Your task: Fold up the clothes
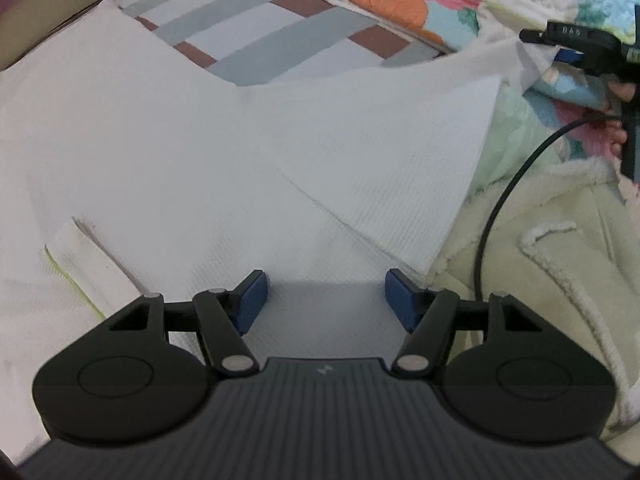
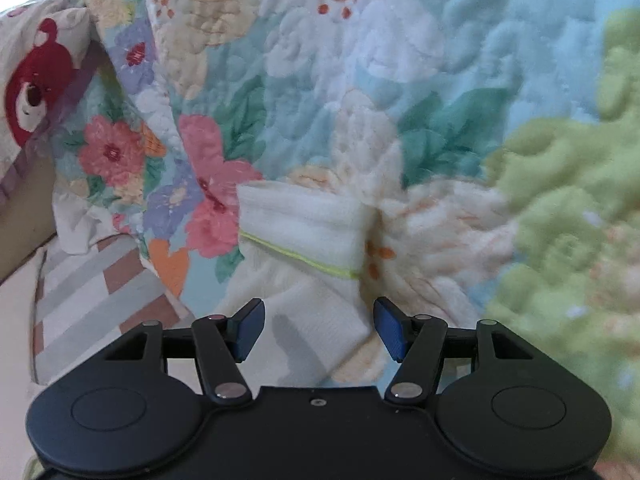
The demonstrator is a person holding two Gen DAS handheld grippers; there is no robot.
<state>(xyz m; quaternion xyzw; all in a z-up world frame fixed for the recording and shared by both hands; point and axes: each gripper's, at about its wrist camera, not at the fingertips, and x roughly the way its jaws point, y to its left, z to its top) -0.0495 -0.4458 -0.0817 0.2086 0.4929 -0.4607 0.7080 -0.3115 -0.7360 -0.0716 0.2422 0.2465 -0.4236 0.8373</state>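
Observation:
A white waffle-knit garment (image 1: 200,140) lies spread on the bed, with a fold running diagonally across it. One cuff (image 1: 80,264) with a yellow-green seam lies at the lower left. My left gripper (image 1: 326,300) points down at the garment's near part, jaws open, blue pads apart on either side of flat cloth. My right gripper (image 1: 540,46) is at the garment's far right corner. In the right wrist view the right gripper (image 2: 319,328) is open. The other cuff (image 2: 304,220), with the same yellow-green seam, lies just ahead of the pads, white cloth running between them without being pinched.
A floral quilt (image 2: 360,80) is heaped behind and right of the garment. A striped sheet (image 1: 260,32) shows at the back. A cream fleece garment (image 1: 540,260) lies to the right, crossed by a black cable (image 1: 500,200). A red bear pillow (image 2: 32,88) sits far left.

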